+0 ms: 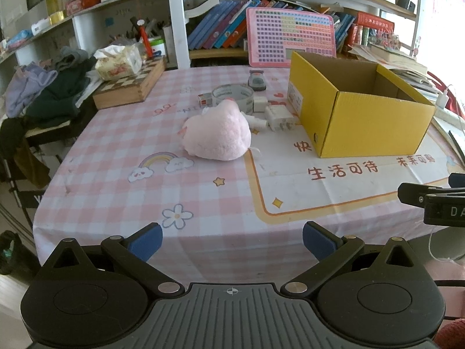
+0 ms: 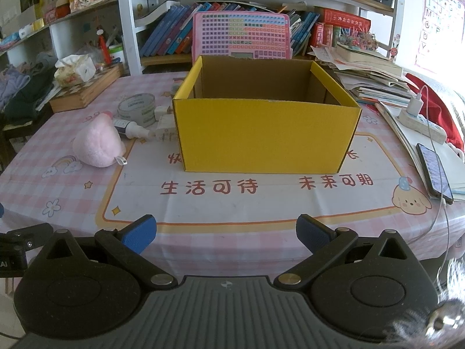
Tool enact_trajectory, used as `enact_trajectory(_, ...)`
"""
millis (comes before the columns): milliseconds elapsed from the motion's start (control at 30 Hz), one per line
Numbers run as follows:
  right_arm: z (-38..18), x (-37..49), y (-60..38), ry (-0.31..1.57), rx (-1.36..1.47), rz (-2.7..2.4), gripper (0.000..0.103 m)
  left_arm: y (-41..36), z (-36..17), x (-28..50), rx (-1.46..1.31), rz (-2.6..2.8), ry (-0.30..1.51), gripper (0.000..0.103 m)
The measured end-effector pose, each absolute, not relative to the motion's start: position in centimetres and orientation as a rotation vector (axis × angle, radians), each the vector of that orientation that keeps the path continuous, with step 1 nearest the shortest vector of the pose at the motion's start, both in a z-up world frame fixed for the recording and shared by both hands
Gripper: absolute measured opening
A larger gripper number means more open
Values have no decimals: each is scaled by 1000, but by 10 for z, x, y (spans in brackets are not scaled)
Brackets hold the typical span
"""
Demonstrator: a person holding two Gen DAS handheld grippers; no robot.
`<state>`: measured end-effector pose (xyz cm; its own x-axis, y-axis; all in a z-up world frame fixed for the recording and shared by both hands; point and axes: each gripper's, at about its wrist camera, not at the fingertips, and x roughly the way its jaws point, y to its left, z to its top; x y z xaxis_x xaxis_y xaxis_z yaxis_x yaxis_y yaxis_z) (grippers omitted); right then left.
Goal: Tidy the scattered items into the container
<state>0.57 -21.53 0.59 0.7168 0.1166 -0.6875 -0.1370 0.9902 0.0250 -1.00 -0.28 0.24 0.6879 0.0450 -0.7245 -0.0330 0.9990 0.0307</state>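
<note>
A yellow cardboard box stands open on the pink checked tablecloth; what I see of its inside is bare. Left of it lie a pink plush toy, a roll of clear tape, a small dropper bottle, white plug adapters, a small white and red box and a grey and red gadget. My left gripper is open and empty near the table's front edge. My right gripper is open and empty in front of the box.
A wooden chess box with a tissue pack stands at the back left. A pink keyboard toy leans behind the box. Papers, a power strip and a phone lie at the right. Clothes are piled left.
</note>
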Motion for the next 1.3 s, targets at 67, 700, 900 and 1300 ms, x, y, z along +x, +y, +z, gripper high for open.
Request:
enact_trajectory(67, 6, 7, -214, 761, -30, 142, 103, -2, 2, -10, 17, 44, 811, 103)
enact_trajectory(700, 4, 17, -199, 790, -33, 199, 103, 6, -4, -4, 4, 41, 834, 103)
enact_trajectory(900, 10, 16, -191, 759, -42, 214, 103, 8, -4, -3, 18, 36, 825, 103)
enact_trajectory(1300, 23, 15, -168, 685, -92, 251, 93, 28, 3, -4, -40, 7, 780, 103)
